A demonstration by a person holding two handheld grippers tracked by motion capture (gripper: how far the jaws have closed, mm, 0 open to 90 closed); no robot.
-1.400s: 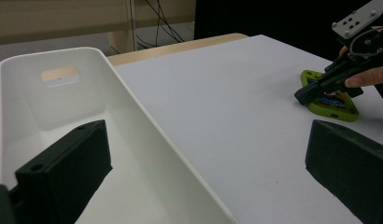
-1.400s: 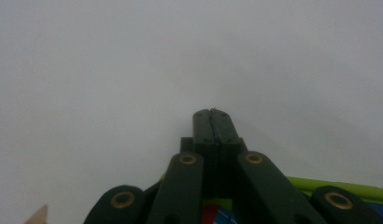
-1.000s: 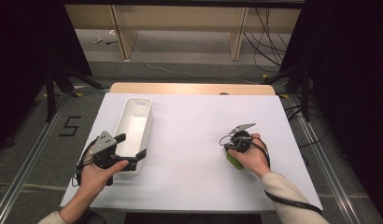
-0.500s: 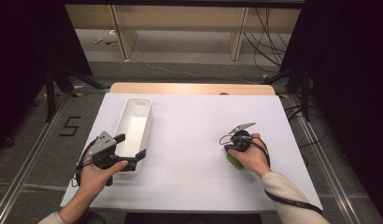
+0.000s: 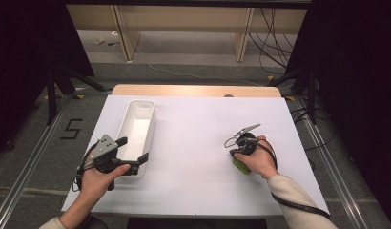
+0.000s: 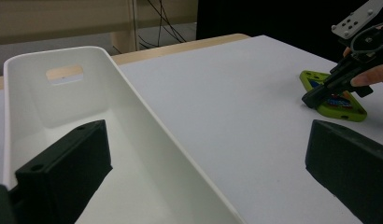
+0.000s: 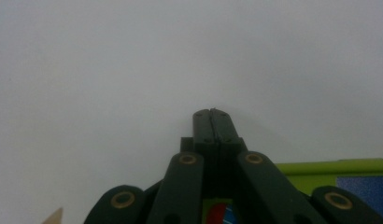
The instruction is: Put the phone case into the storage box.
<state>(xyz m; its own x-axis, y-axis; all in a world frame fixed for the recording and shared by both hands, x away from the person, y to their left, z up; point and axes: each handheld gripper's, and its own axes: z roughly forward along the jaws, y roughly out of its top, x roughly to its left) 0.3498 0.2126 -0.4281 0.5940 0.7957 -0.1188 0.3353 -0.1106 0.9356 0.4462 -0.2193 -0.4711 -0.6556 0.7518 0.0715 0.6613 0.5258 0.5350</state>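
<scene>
A long white bin (image 5: 136, 125) stands on the left part of the white table (image 5: 198, 124). My left gripper (image 5: 133, 150) is open at the bin's near end, straddling its right wall. In the left gripper view (image 6: 203, 140) one jaw hangs inside the bin (image 6: 49, 102) and the other over the table. A lime-green, three-cornered flat object (image 5: 241, 165) with a blue and red face lies at the right. My right gripper (image 5: 235, 153) points down at it, jaws shut and empty. In the right gripper view its tips (image 7: 212, 114) stand over the white table, with the green object (image 7: 329, 167) below.
The table's light wooden far edge (image 5: 193, 89) runs along the back. Wooden shelf legs and loose cables (image 5: 272, 28) are on the floor beyond. Black tripod legs (image 5: 65, 81) stand at the left, and metal rails (image 5: 327, 148) flank the table.
</scene>
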